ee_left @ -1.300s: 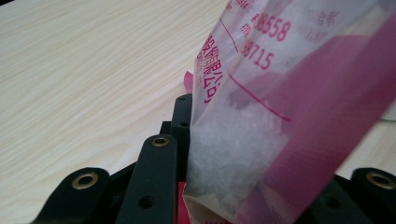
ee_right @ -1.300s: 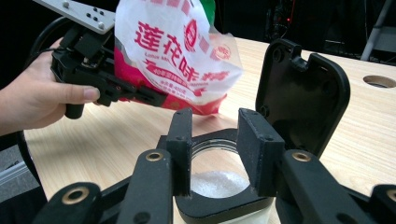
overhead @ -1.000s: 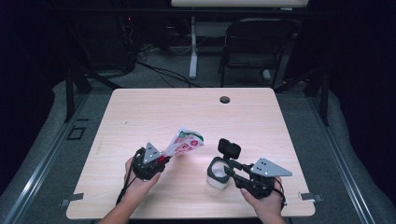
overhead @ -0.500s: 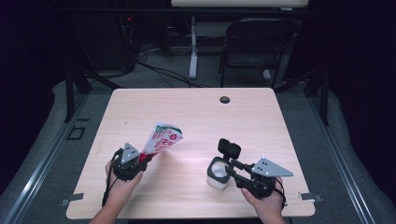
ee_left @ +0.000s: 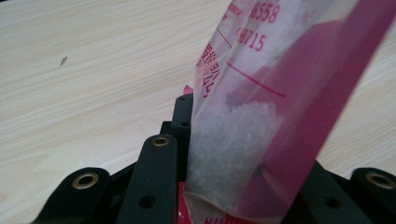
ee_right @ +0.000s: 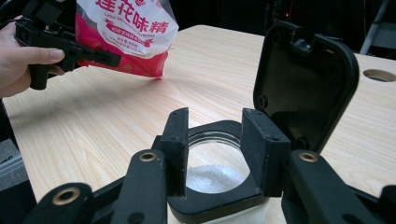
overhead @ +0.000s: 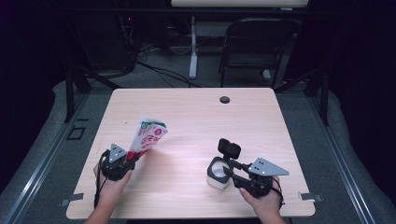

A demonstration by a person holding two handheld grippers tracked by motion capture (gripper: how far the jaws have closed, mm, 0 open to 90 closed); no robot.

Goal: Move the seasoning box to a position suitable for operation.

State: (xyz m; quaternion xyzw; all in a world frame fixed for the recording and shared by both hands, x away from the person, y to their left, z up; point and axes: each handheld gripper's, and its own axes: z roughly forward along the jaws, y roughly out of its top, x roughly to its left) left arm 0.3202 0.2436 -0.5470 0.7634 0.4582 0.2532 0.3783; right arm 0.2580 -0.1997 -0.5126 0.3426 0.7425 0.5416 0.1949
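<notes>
A red and white bag (overhead: 149,135) of white granules is held tilted up and to the right over the table's left front, with my left gripper (overhead: 132,157) shut on its lower end. Seen close in the left gripper view, the bag (ee_left: 261,116) stands between the jaws of my left gripper (ee_left: 243,186), with granules settled low inside. My right gripper (overhead: 225,171) is shut on a small white jar (overhead: 215,176) at the right front. Its black flip lid (overhead: 229,148) stands open. The jar (ee_right: 217,179) holds some white granules below the right gripper (ee_right: 215,144). The bag (ee_right: 126,32) is well apart from the jar.
The light wooden table (overhead: 196,116) has a round cable hole (overhead: 225,99) near its far edge. A dark chair (overhead: 254,46) and desk legs stand beyond the table. A hand (ee_right: 28,56) holds the left gripper (ee_right: 70,46) at the far left of the right gripper view.
My left gripper has carried the bag leftward, away from the jar, and it still points up and right. The right gripper and jar have stayed put.
</notes>
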